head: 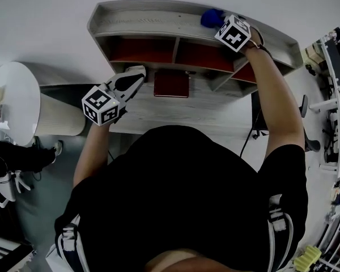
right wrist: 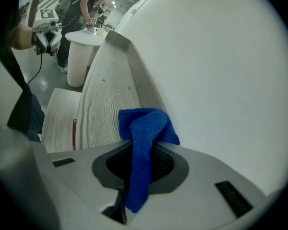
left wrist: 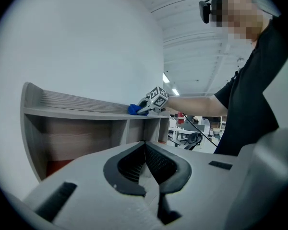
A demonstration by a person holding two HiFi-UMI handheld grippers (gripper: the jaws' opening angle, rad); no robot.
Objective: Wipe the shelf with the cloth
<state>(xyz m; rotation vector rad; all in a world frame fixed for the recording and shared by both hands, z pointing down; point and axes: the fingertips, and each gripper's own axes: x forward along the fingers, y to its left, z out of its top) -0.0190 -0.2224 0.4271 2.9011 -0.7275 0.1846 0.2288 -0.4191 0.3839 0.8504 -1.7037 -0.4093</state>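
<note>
A grey wooden shelf unit (head: 158, 20) with red-backed compartments stands against the white wall. My right gripper (head: 219, 22) rests on its top board at the right and is shut on a blue cloth (head: 211, 17). In the right gripper view the cloth (right wrist: 146, 128) hangs bunched between the jaws of that gripper (right wrist: 143, 150), over the top board (right wrist: 108, 99). My left gripper (head: 138, 71) hovers in front of the lower left compartment, shut and holding nothing. The left gripper view shows its closed tips (left wrist: 145, 145), the shelf (left wrist: 77, 113) and the far cloth (left wrist: 134, 109).
A dark red flat object (head: 171, 84) lies on the desk (head: 158, 118) under the shelf. A white round table (head: 11, 92) stands at the left with small items on it. Racks and a chair (head: 334, 112) crowd the right; a black cable (head: 251, 134) hangs off the desk.
</note>
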